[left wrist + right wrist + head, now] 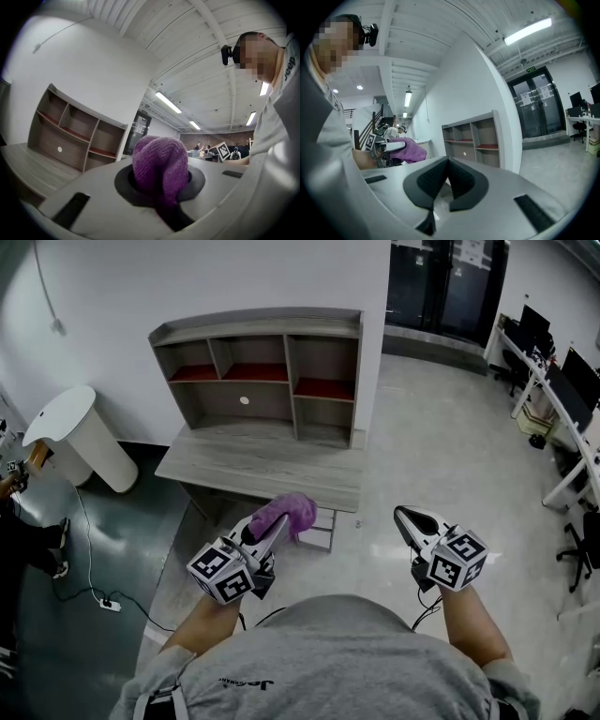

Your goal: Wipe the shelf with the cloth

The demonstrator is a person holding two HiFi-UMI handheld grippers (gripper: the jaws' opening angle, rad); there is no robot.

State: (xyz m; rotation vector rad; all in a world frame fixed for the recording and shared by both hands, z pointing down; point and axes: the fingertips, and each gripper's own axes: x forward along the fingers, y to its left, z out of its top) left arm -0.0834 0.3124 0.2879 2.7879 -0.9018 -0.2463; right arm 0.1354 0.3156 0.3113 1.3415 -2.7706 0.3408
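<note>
My left gripper (279, 524) is clamped on the purple cloth (298, 509), held in the air in front of the shelf (262, 371), short of its table (253, 470). My right gripper (405, 517), jaws together and empty, hangs right of the shelf, over the floor (441, 446).

Left claw (266, 532) and right claw (409, 520): pale grey moulded shells with slot cut-outs, and black pads (424, 183) lining the mouth. Directly behind each claw sits a marker cube (458, 558) with black squares on white faces. A thin black cable (421, 617) trails back from under the cube. Operator wears a grey short-sleeved T-shirt (328, 662) with dark chest lettering and a small black head-mounted camera (371, 32).
</note>
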